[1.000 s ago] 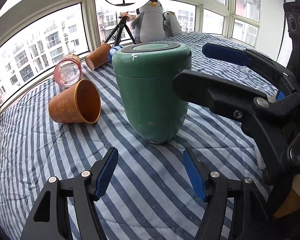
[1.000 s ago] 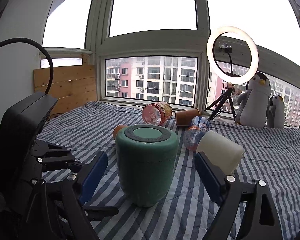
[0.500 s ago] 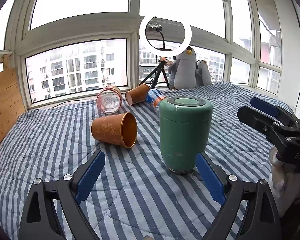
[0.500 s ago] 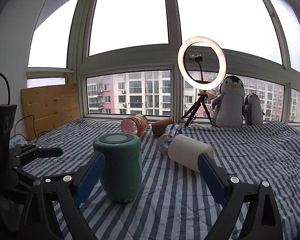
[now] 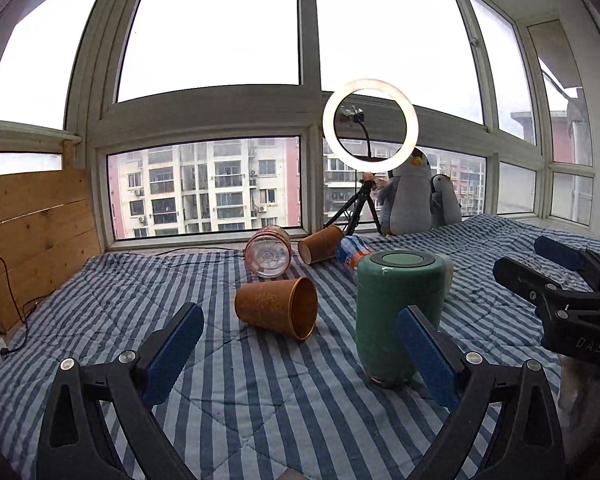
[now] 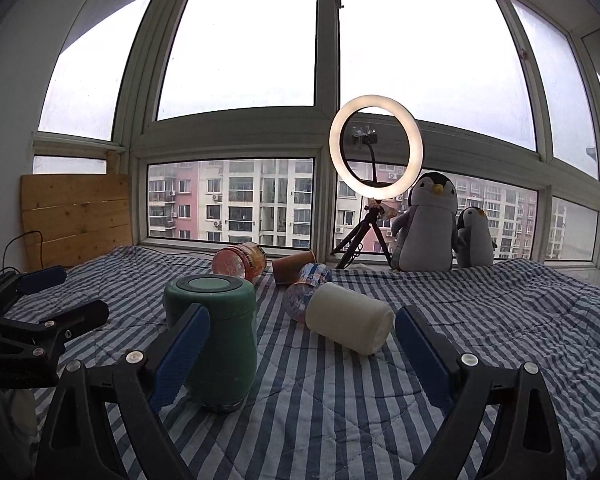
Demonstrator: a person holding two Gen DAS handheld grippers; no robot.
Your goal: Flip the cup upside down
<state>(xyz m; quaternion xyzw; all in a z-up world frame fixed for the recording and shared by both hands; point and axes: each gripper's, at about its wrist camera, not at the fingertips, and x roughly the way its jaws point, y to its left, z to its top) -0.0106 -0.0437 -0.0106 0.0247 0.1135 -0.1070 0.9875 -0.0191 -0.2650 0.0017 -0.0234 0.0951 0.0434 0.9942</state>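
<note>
A green cup (image 5: 396, 312) stands upside down on the striped bedspread, its dark base ring on top; it also shows in the right wrist view (image 6: 216, 336). My left gripper (image 5: 300, 356) is open and empty, back from the cup, with the cup in front of its right finger. My right gripper (image 6: 300, 356) is open and empty, with the cup in front of its left finger. Each gripper shows in the other's view, the right one (image 5: 556, 276) at the right edge and the left one (image 6: 40, 304) at the left edge.
An orange paper cup (image 5: 278, 307) lies on its side left of the green cup. A white cup (image 6: 350, 322) lies on its side to its right. A pink jar (image 5: 267, 252), another paper cup (image 5: 321, 244), a plastic bottle (image 5: 350, 254), a ring light (image 5: 370, 126) and plush penguins (image 6: 424, 228) stand by the window.
Both grippers have pulled back and up from the green cup, which stays standing upside down. The view has widened and levelled toward the window.
</note>
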